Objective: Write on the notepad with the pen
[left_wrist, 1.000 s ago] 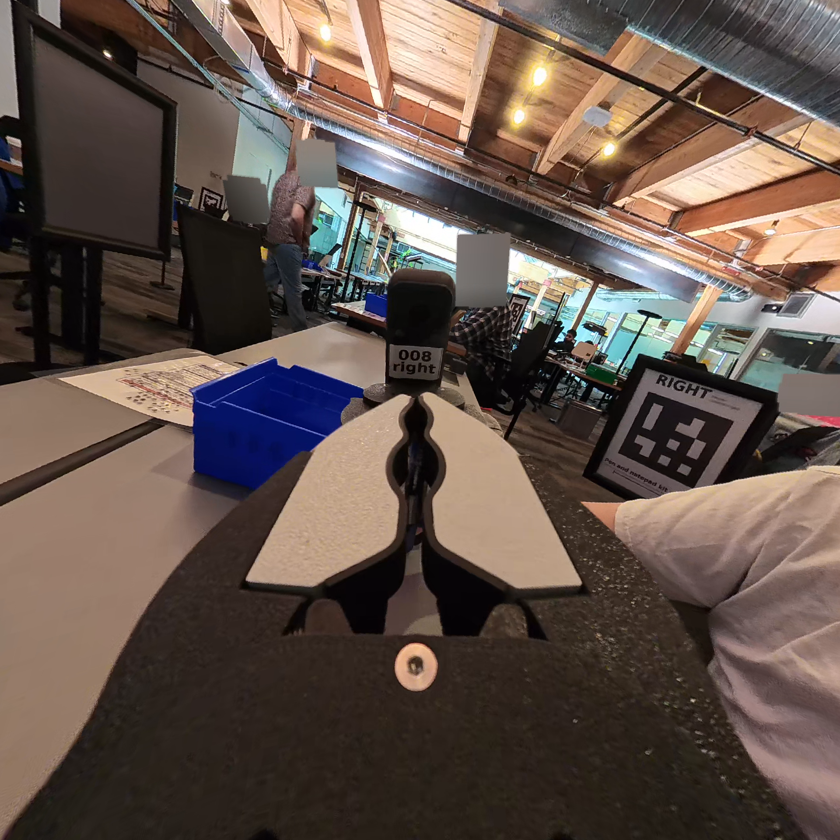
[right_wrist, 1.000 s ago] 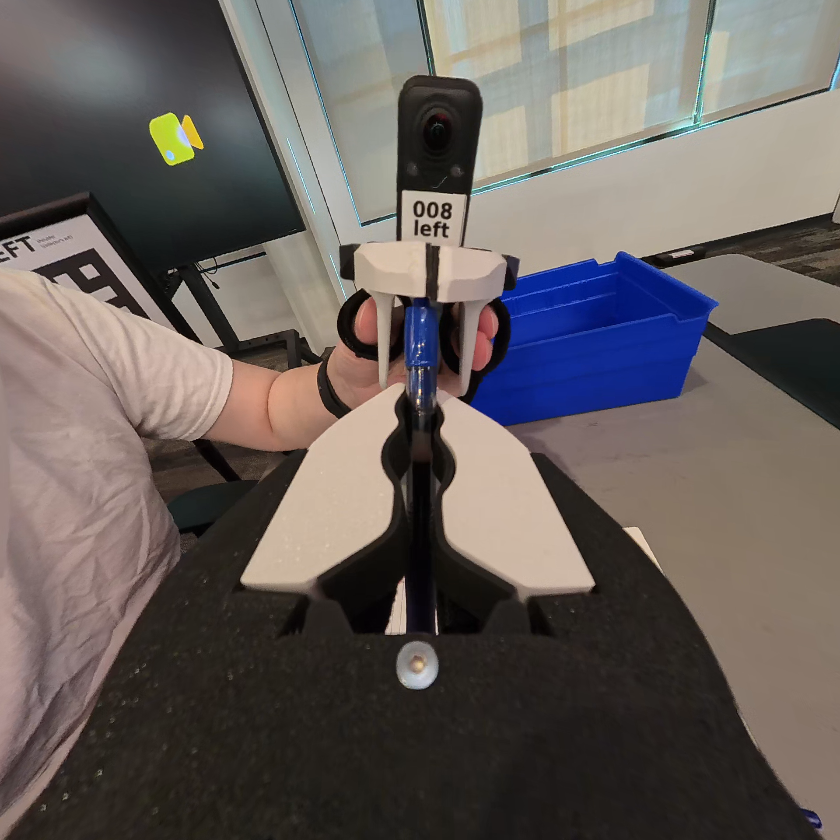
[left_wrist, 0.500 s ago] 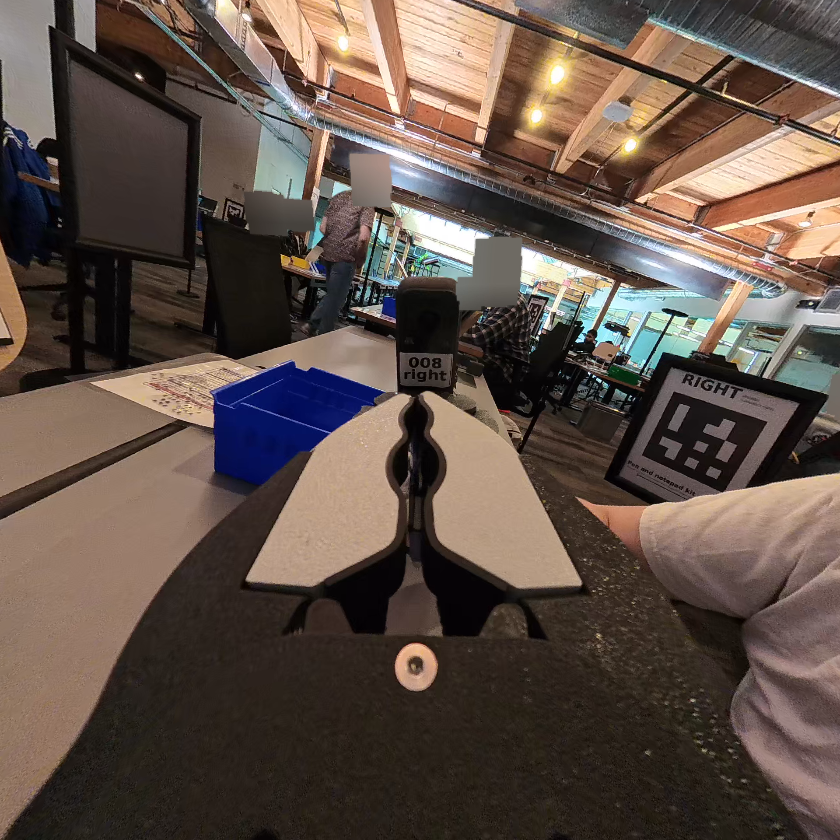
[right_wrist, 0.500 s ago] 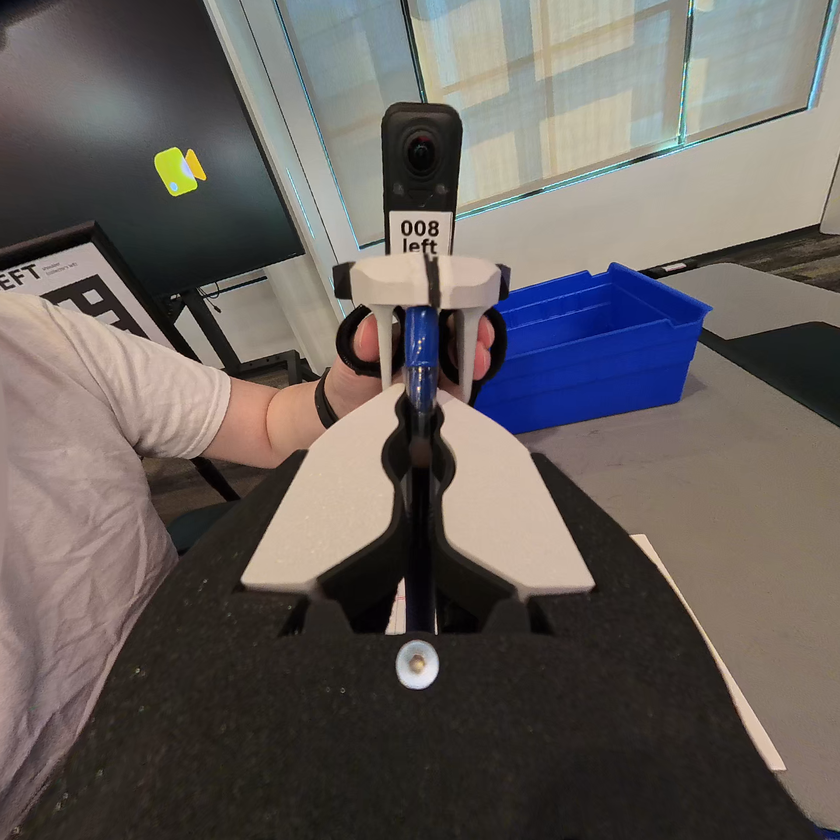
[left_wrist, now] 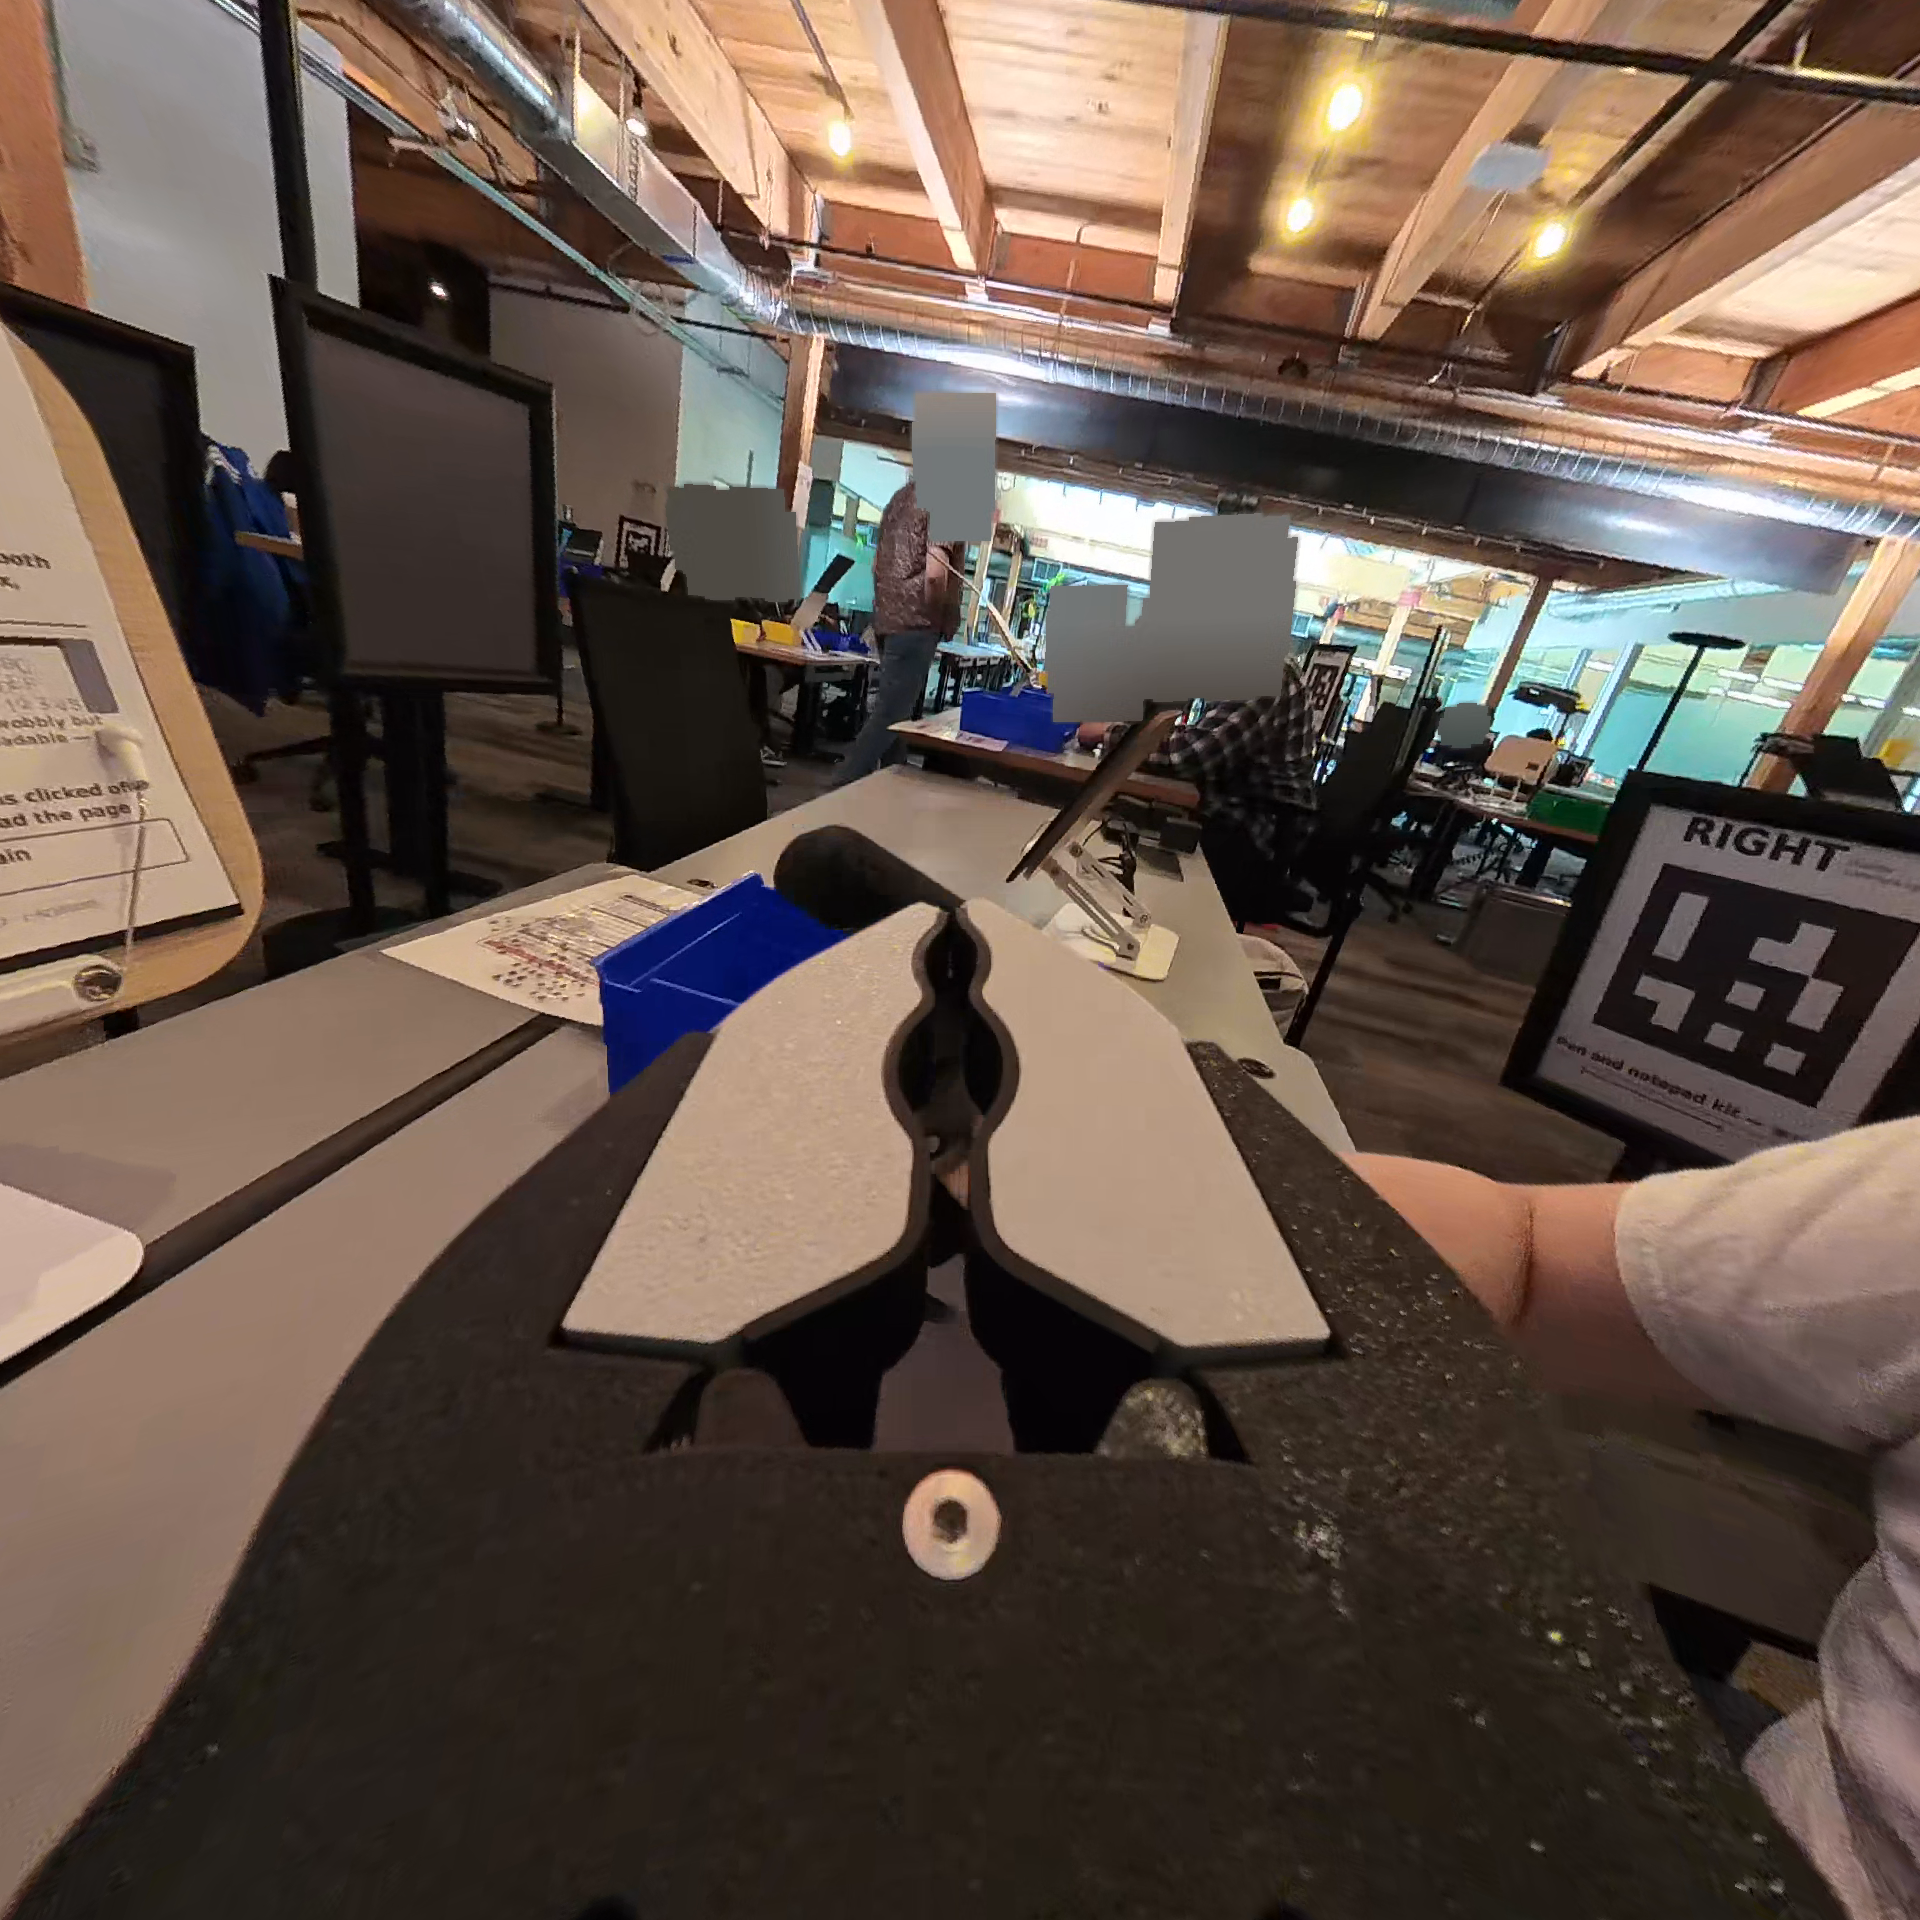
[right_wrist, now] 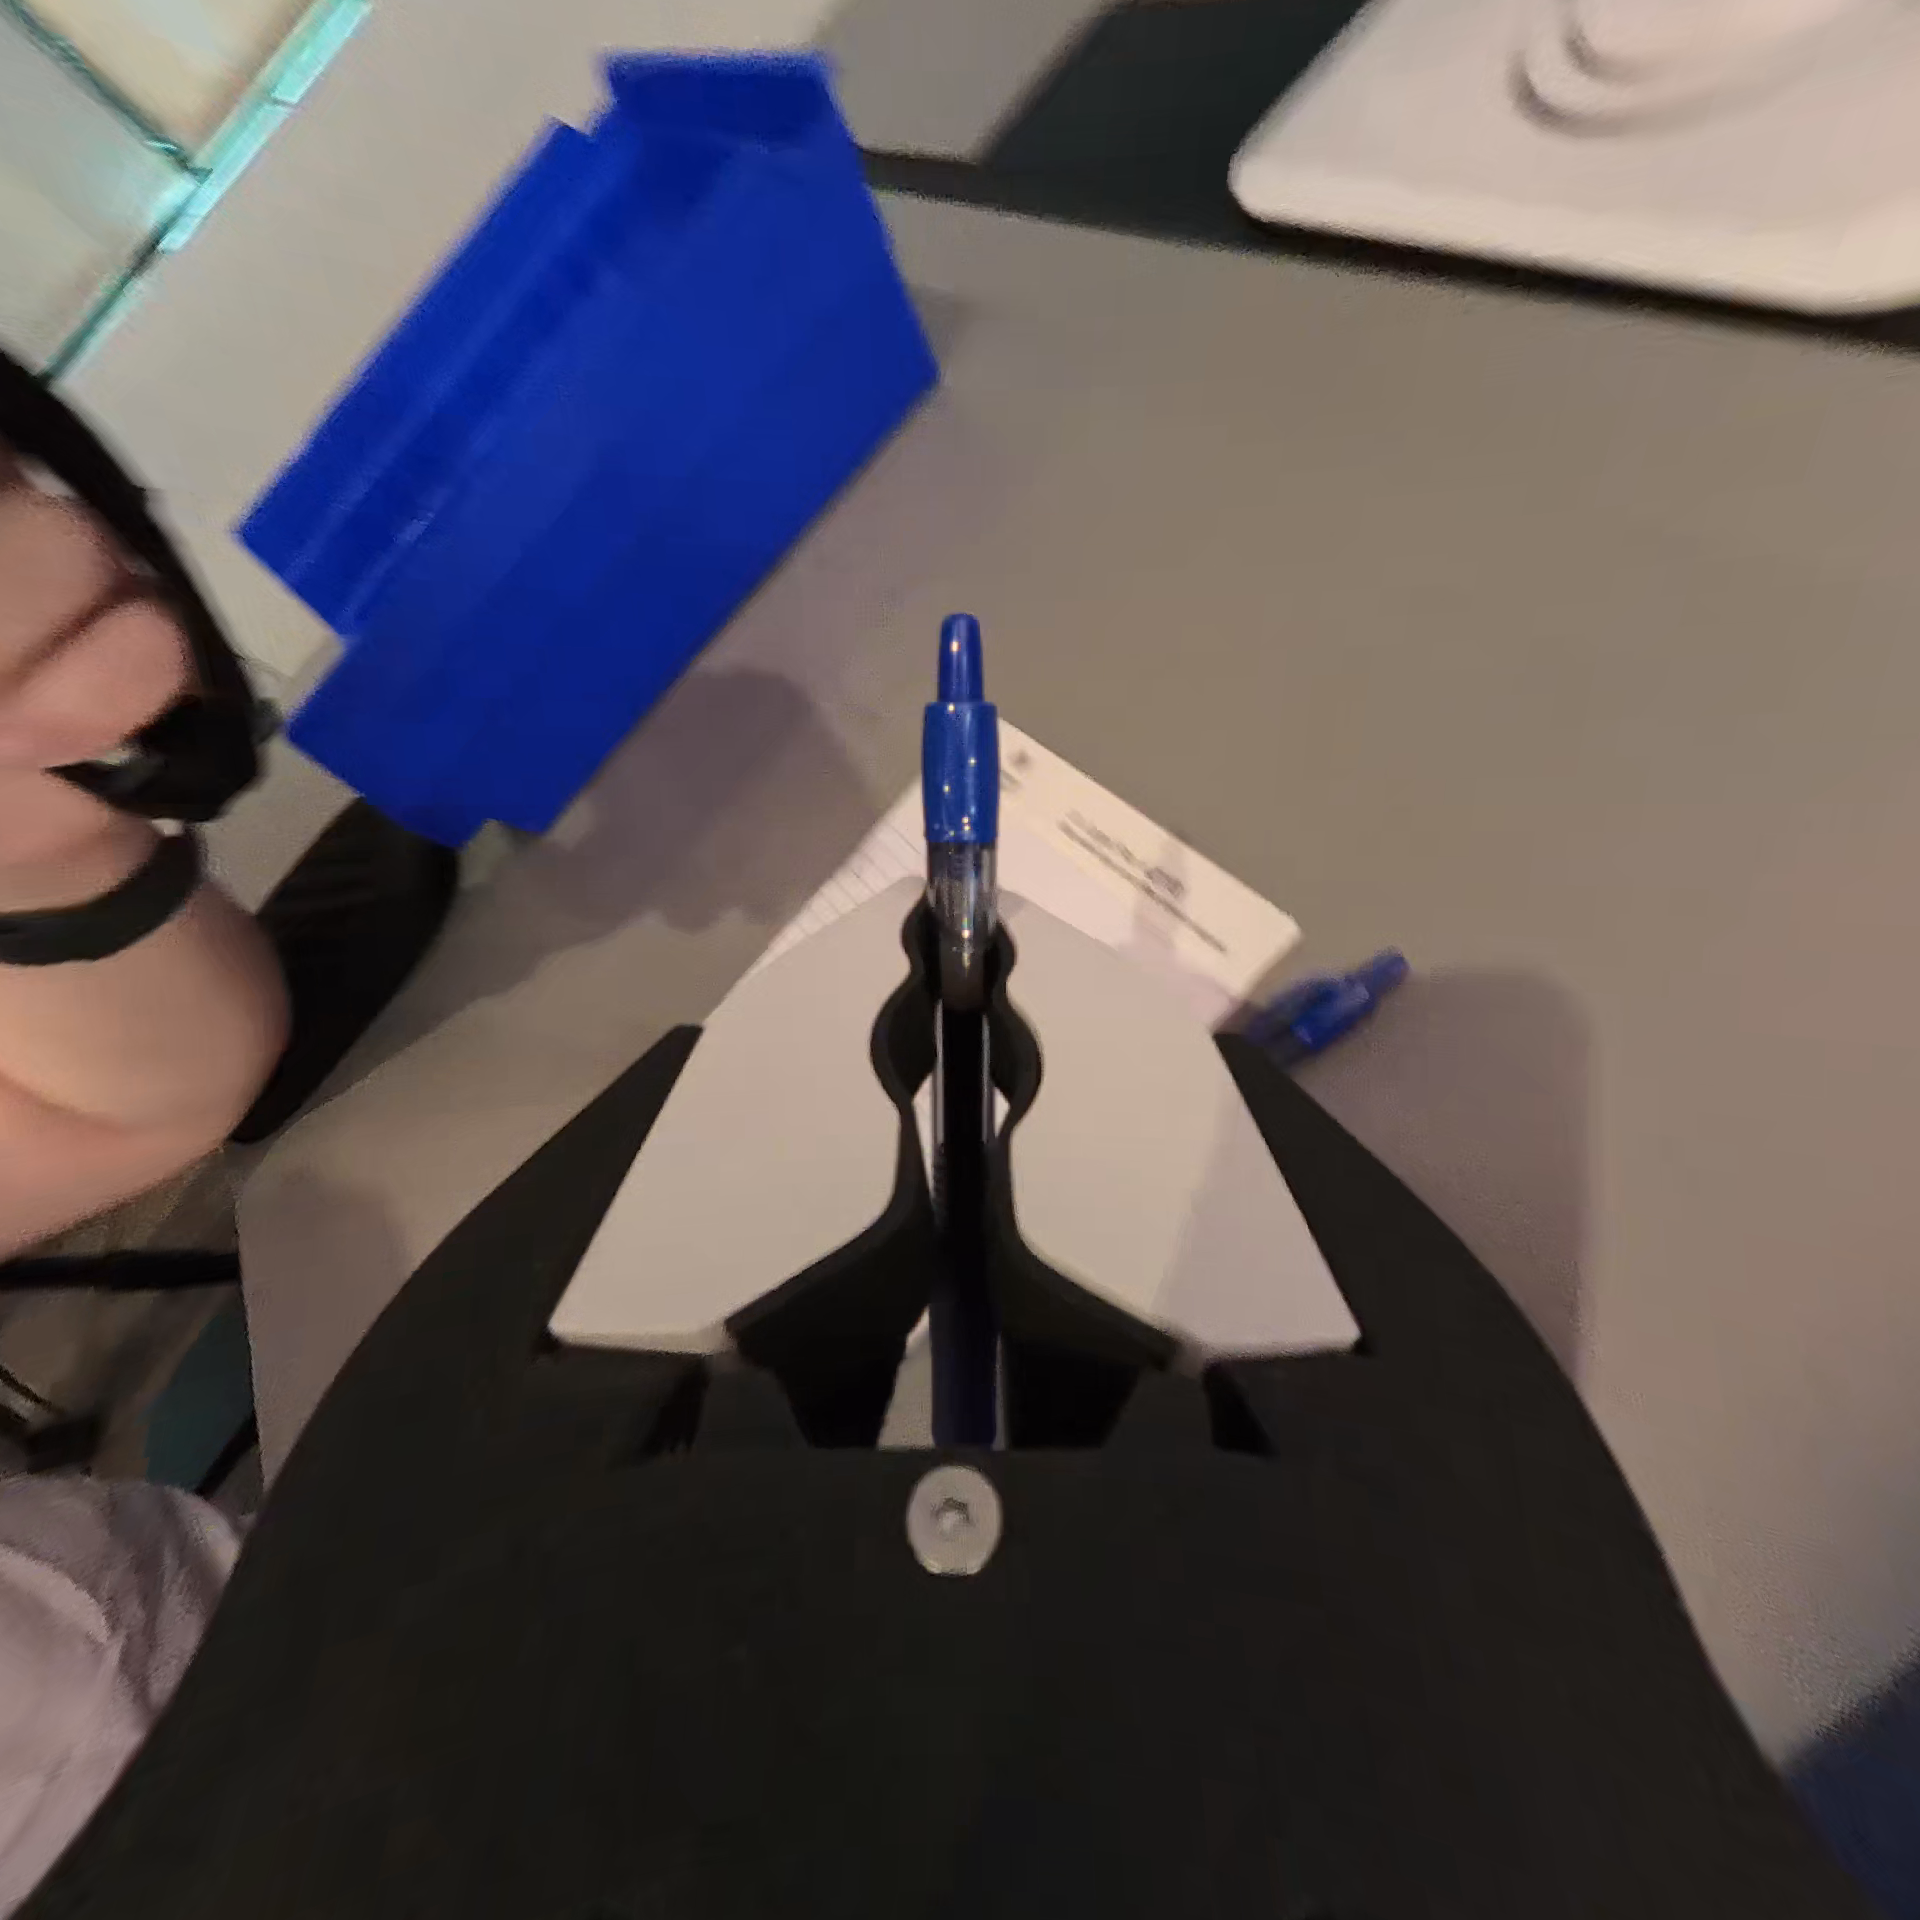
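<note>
My right gripper (right_wrist: 958, 925) is shut on a blue click pen (right_wrist: 958, 769), whose button end sticks out forward past the fingertips. It points down at the grey table, above a white notepad (right_wrist: 1132, 873) that its fingers partly hide. A second blue pen (right_wrist: 1325, 1010) lies beside the notepad's right edge. My left gripper (left_wrist: 951, 920) is shut with nothing visible between its fingers, held level above the table. A black rounded part (left_wrist: 847, 878) shows just beyond its tips. The notepad is not in the left wrist view.
A blue bin (right_wrist: 582, 468) stands left of the notepad and also shows in the left wrist view (left_wrist: 691, 971). A white flat base (right_wrist: 1621, 156) lies at the far right. A printed sheet (left_wrist: 561, 940), a tablet stand (left_wrist: 1101, 914) and a framed marker board (left_wrist: 1735, 977) are around. There is about 20 cm between the tips of the two grippers.
My right gripper has drawn away from the left gripper and tipped down towards the table and notepad, pen still held. The left gripper has turned left; the right gripper's camera no longer stands before it.
</note>
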`<act>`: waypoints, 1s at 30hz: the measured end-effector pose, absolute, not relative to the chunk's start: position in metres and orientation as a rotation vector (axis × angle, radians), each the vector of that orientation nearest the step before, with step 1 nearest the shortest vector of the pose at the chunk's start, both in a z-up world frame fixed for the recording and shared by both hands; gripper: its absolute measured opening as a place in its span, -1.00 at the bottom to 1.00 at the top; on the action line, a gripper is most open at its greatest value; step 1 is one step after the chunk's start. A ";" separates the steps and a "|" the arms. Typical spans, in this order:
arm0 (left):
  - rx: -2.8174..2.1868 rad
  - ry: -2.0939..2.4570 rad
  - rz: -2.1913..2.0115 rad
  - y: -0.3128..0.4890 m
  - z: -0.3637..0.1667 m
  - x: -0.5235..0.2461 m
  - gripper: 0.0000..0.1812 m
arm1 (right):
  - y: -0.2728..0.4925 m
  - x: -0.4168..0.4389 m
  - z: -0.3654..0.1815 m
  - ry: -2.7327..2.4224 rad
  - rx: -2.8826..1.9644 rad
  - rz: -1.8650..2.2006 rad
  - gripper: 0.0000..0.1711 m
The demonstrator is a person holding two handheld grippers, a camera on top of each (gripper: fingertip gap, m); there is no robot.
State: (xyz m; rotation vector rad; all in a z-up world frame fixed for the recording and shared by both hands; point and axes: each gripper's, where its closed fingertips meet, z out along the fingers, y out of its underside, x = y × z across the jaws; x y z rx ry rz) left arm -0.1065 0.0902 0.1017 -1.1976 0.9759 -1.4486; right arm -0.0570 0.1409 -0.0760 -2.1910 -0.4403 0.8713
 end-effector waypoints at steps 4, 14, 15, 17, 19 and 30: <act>-1.228 1.022 -1.451 0.082 0.099 -0.101 -1.00 | 0.135 -0.021 -0.103 -0.251 -2.327 0.661 -0.95; -1.290 1.127 -1.584 0.046 0.098 -0.091 -1.00 | 0.125 0.007 -0.148 -0.065 -2.585 0.331 -0.94; -1.294 1.139 -1.592 0.043 0.098 -0.091 -1.00 | 0.124 0.005 -0.151 -0.062 -2.614 0.337 -0.94; -1.307 1.160 -1.600 0.039 0.098 -0.091 -1.00 | 0.124 0.006 -0.156 -0.046 -2.664 0.312 -0.94; -1.311 1.174 -1.603 0.036 0.099 -0.093 -1.00 | 0.124 0.009 -0.157 -0.044 -2.705 0.267 -0.94; -1.364 1.134 -1.461 0.056 0.110 -0.114 -1.00 | 0.123 0.004 -0.067 -0.381 -2.427 -0.042 -0.61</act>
